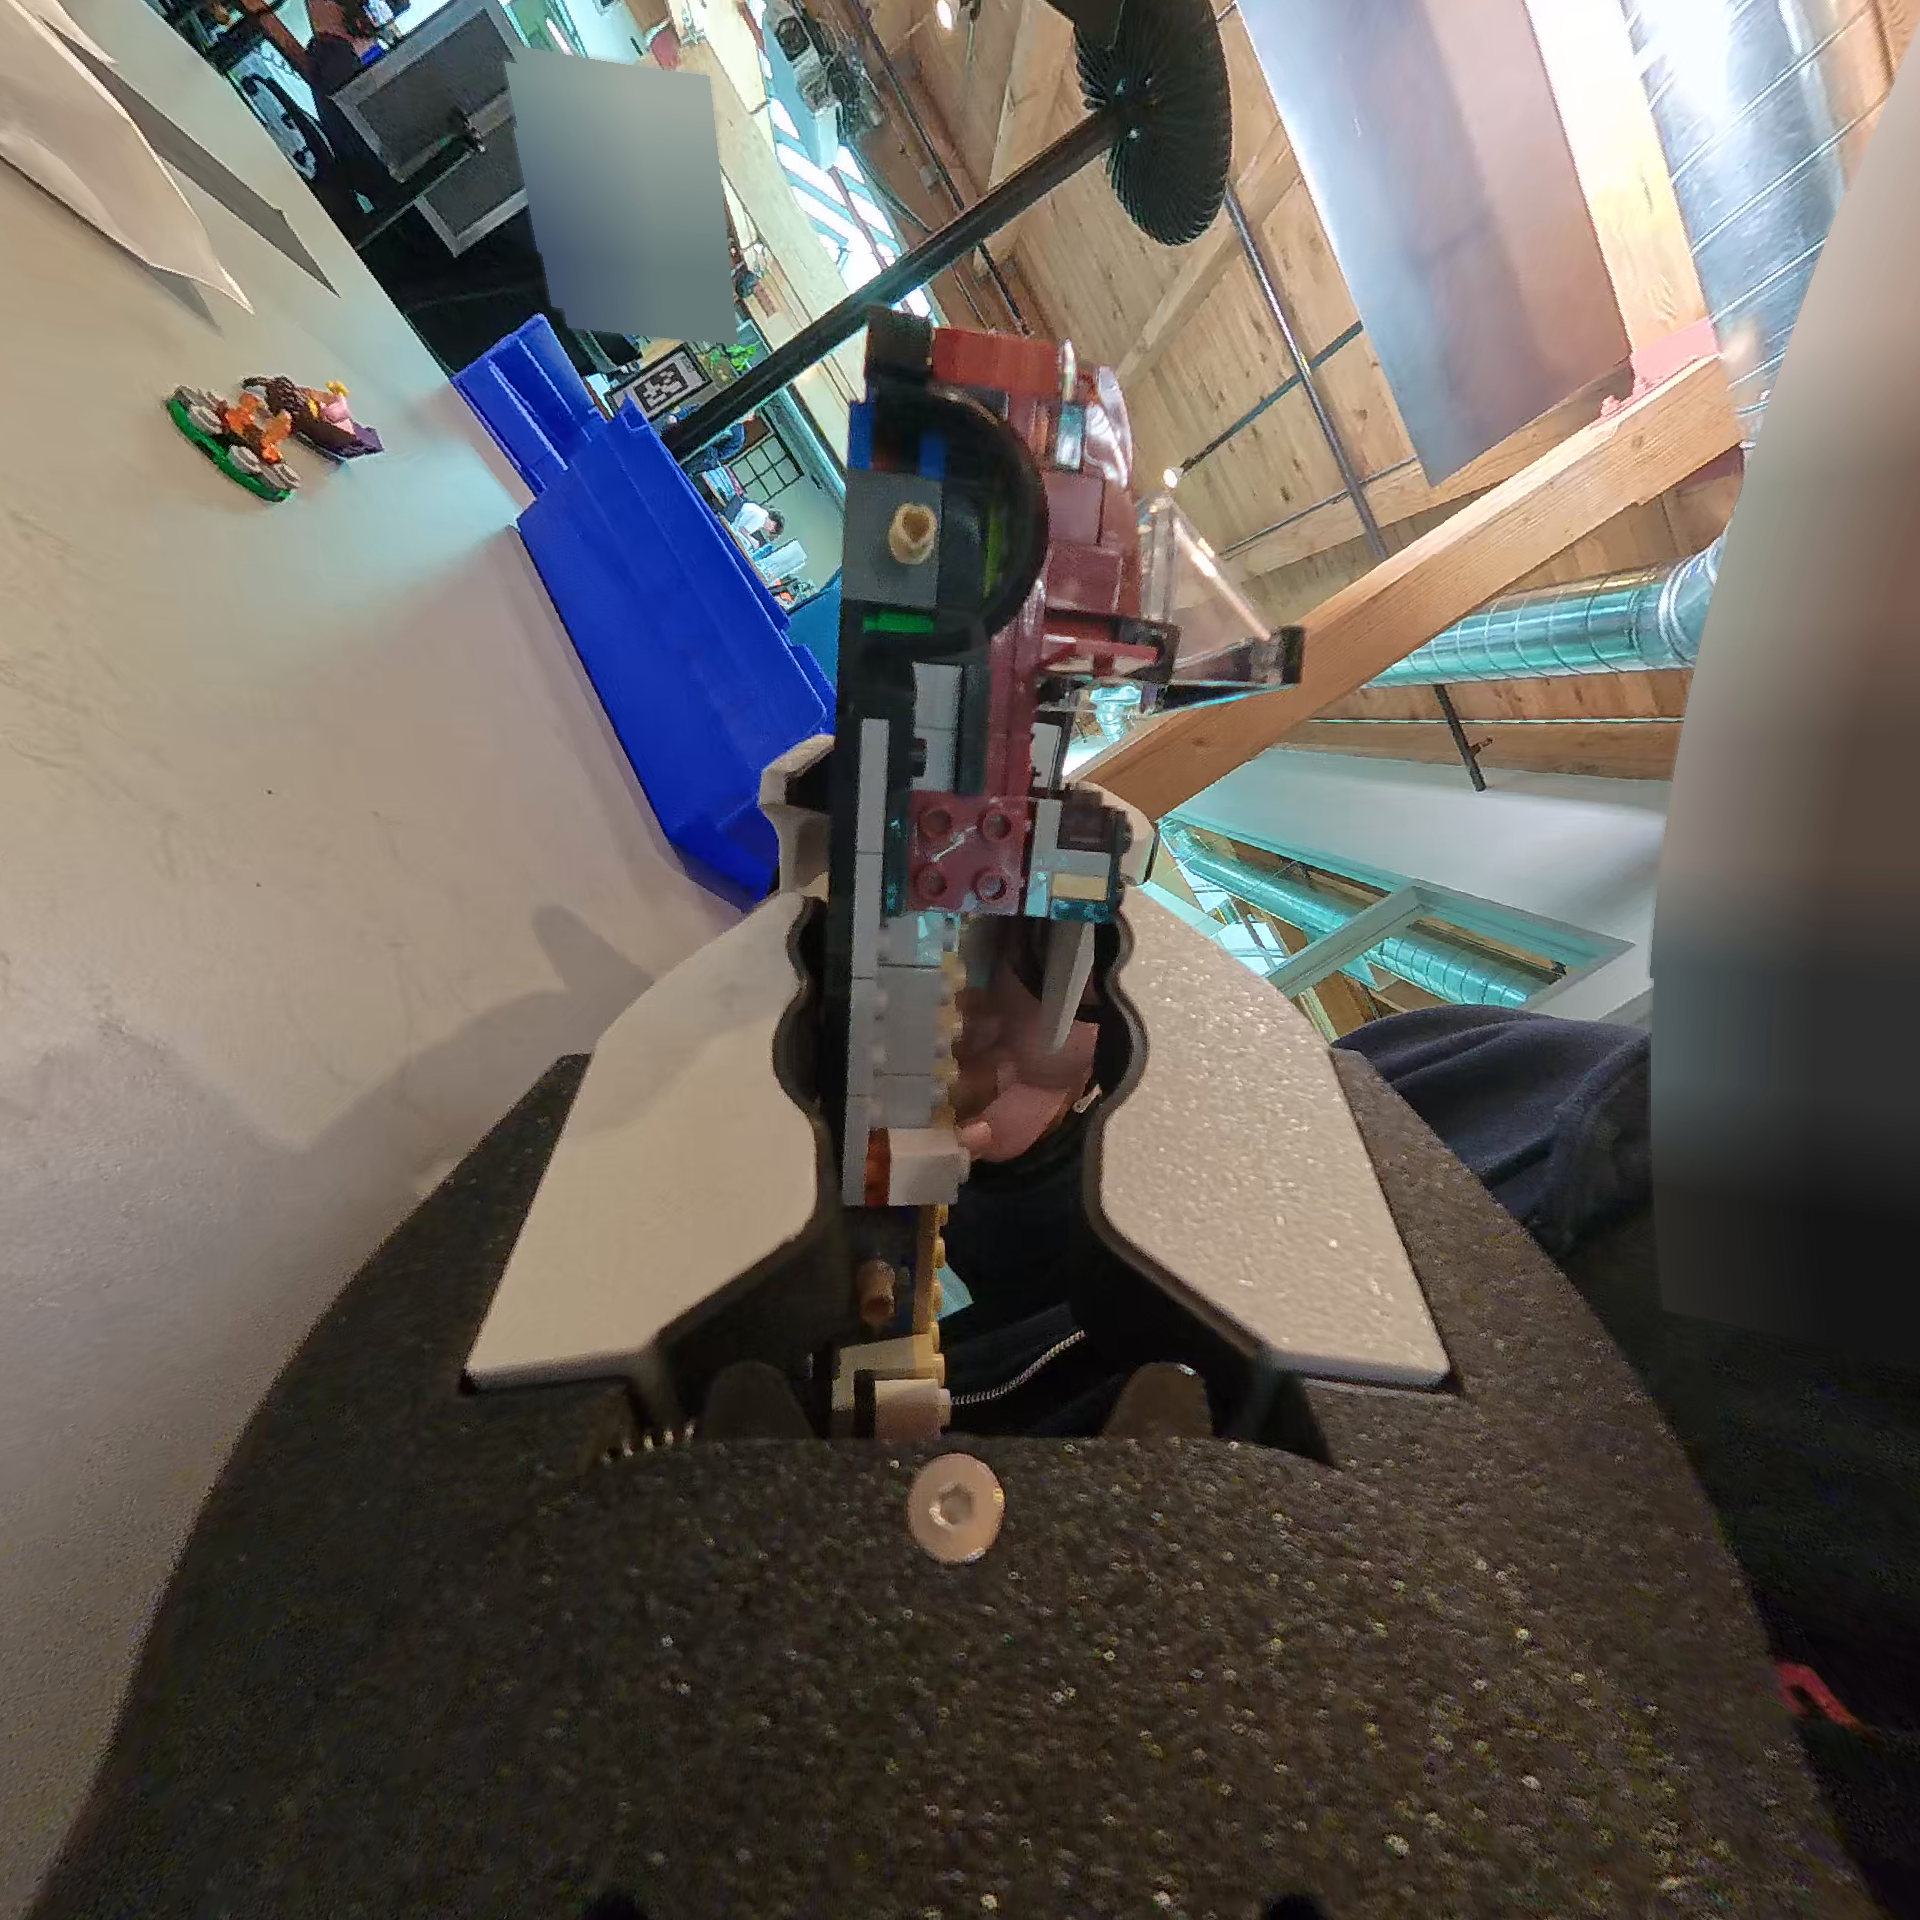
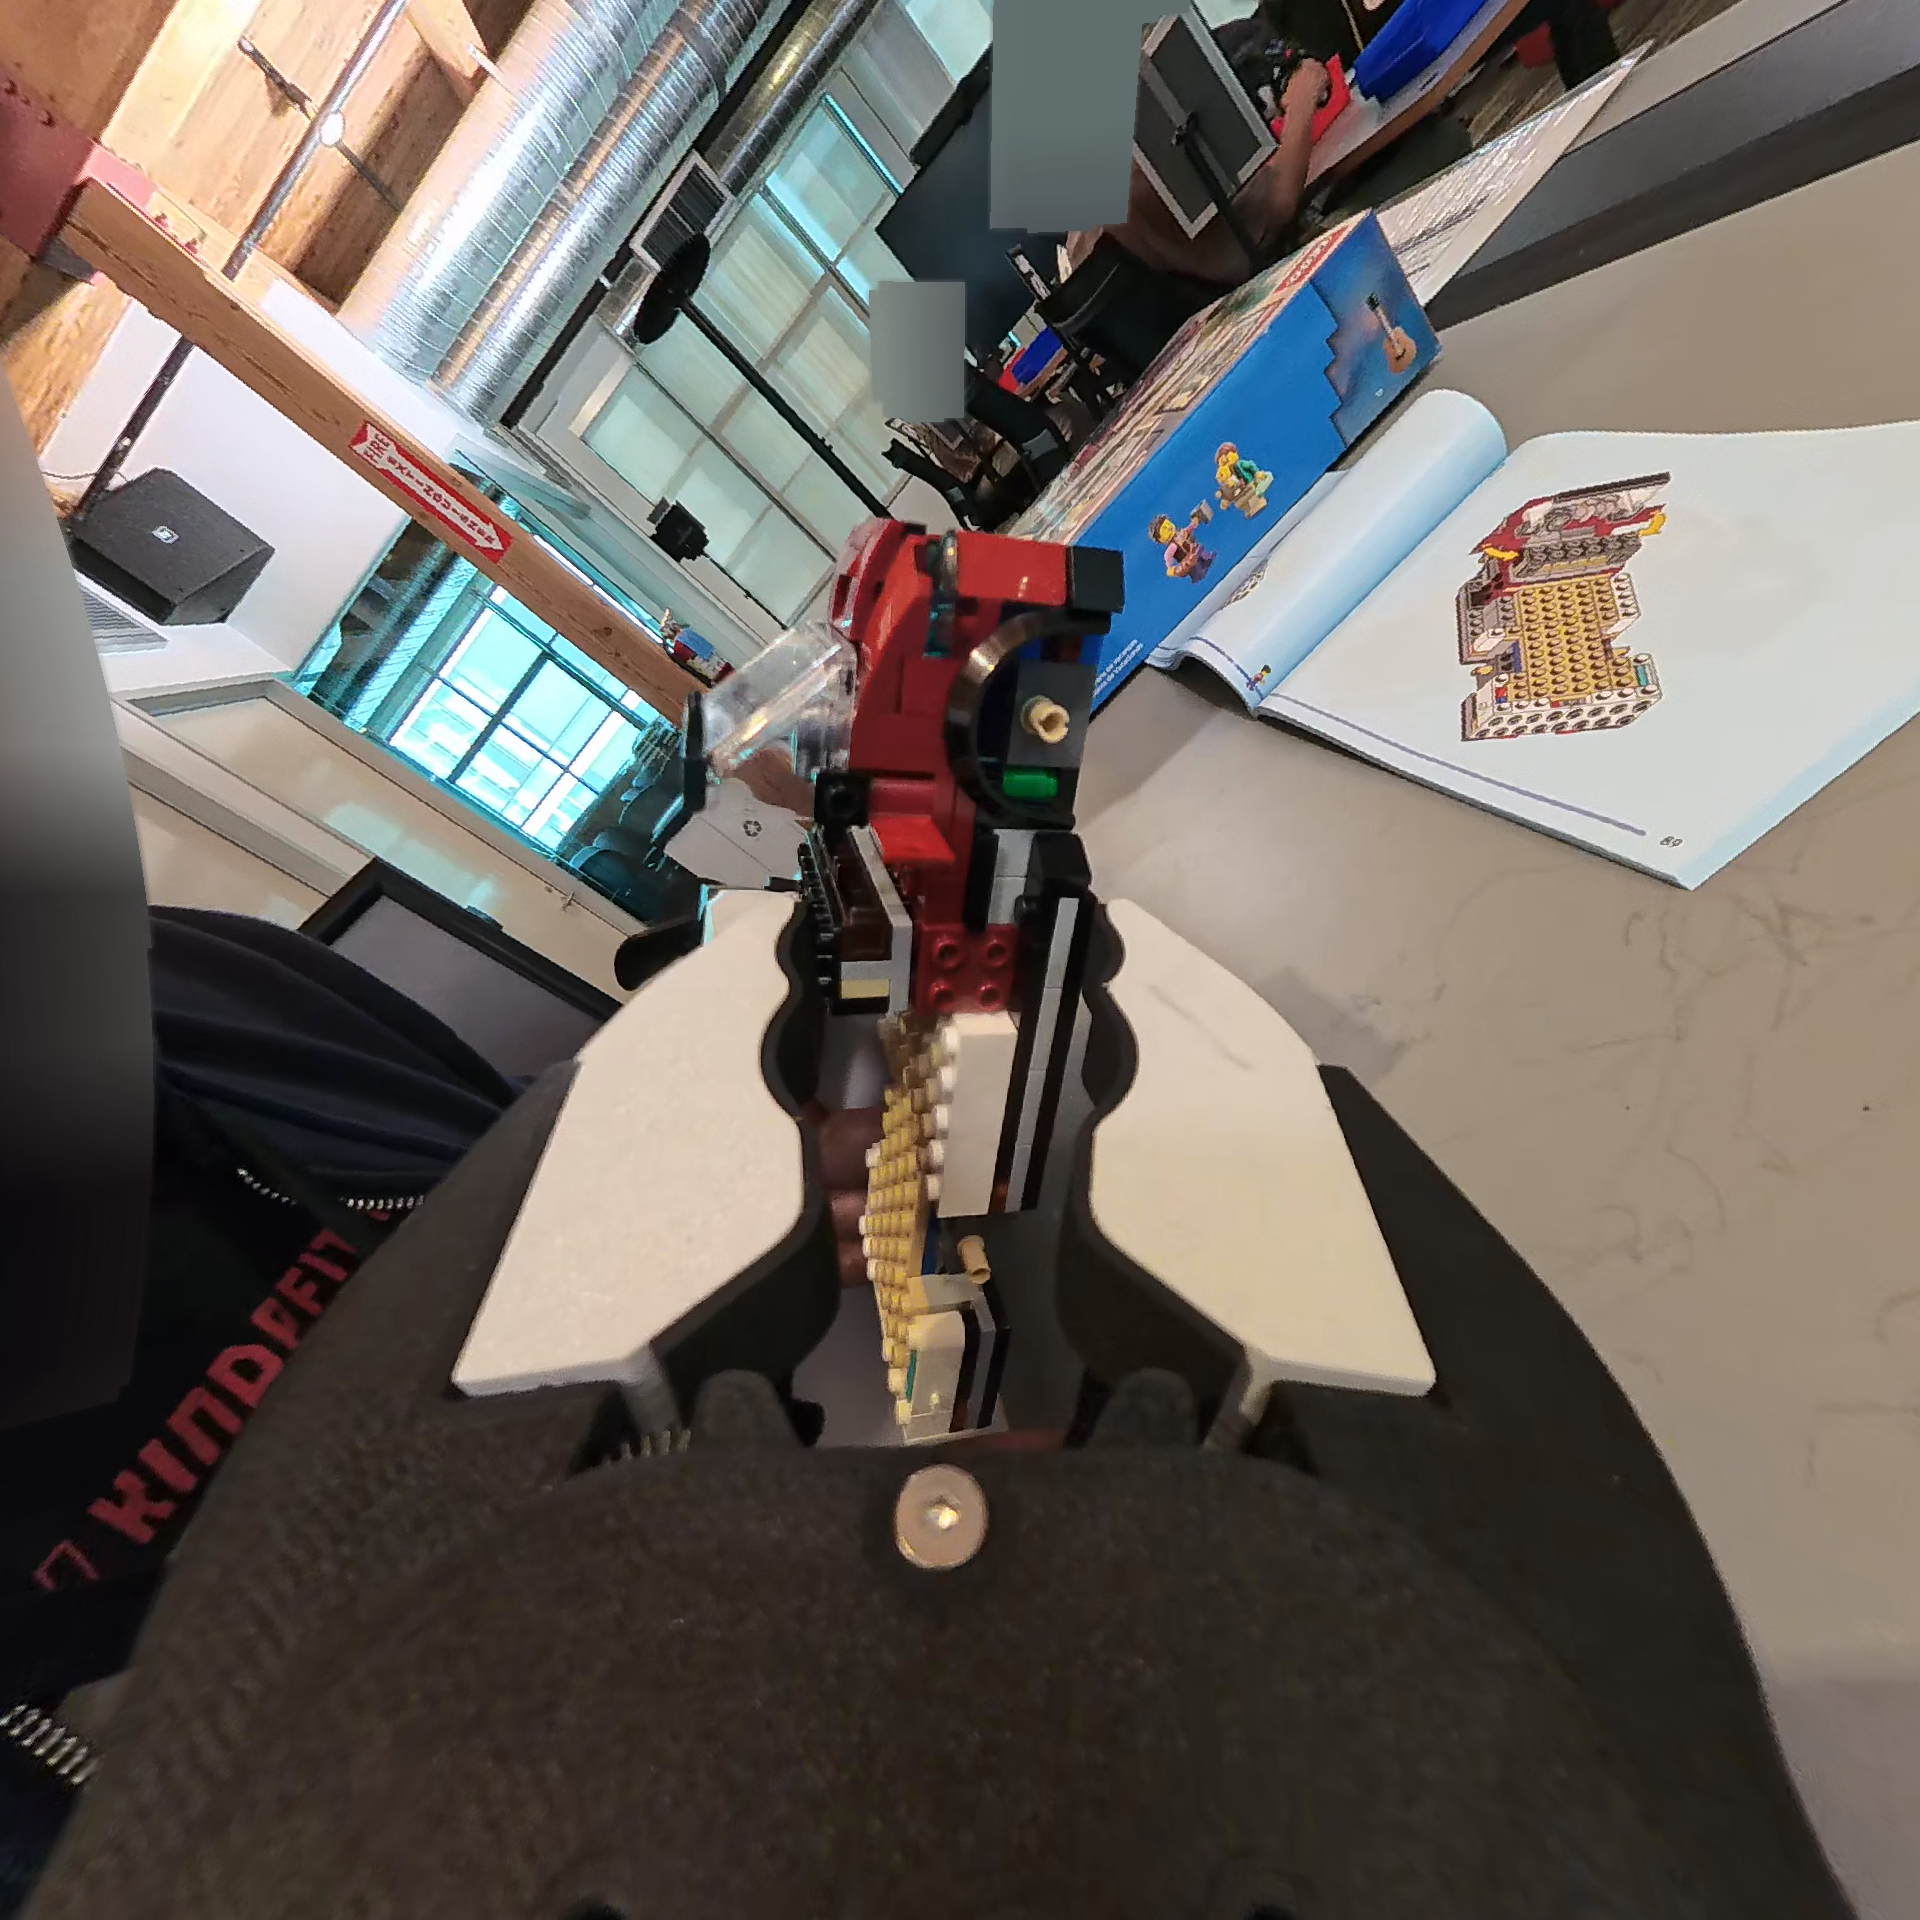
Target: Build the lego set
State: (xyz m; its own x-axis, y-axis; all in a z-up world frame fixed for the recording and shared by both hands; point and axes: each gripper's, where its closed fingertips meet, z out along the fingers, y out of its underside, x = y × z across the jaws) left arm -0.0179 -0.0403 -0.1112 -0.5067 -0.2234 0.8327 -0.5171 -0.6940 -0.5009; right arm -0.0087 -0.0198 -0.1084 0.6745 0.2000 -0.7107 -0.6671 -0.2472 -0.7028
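Observation:
A dark red, black and grey brick model with a clear windscreen piece and a tan stud plate stands between my left gripper's fingers in the left wrist view [image 1: 966, 520]. My left gripper [image 1: 966, 831] is shut on it: one pad presses its black plate edge, the other its grey and brown side. In the right wrist view, the brick model [image 2: 935, 665] also sits between my right gripper's fingers. My right gripper [image 2: 945, 935] is shut on it, pads against its black sides. The model is held up off the grey table [image 2: 1455, 1039]. Neither view shows the other gripper.
A blue bin [image 1: 644, 582] and a small colourful brick build [image 1: 275, 431] sit on the table in the left wrist view. An open instruction booklet [image 2: 1558, 644] and a blue box [image 2: 1247, 436] lie on the table in the right wrist view. A person in a dark jacket [image 2: 260, 1091] is close behind. Both grippers' tips are close together, under 4 cm apart.

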